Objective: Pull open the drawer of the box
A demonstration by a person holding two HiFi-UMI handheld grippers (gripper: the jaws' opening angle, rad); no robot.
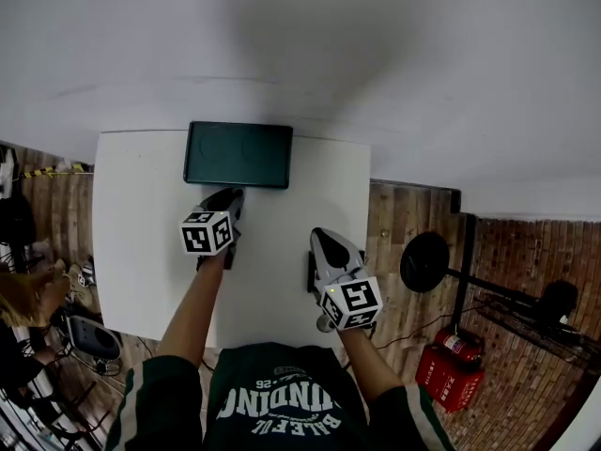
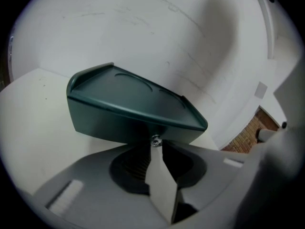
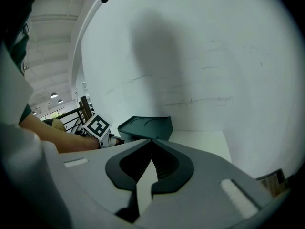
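Item: dark green box [image 1: 238,154], at the far edge of the white table [image 1: 141,214], its back against the white wall [image 1: 300,45]. I see its drawer front flush, not drawn out.
Left gripper [image 1: 228,195]: jaws closed on the small metal knob [image 2: 155,140] on the box front.
Right gripper [image 1: 324,238]: jaws pressed together, nothing between them, held near the table's near right edge, well apart from the box.
Surroundings: brick-patterned floor [image 1: 413,224], black round stand [image 1: 423,261], red canister [image 1: 451,369], all right of the table.
I note nothing between either gripper and the box.

Green shirt [image 1: 272,404]: upside-down white print, "26" legible, rest unclear.
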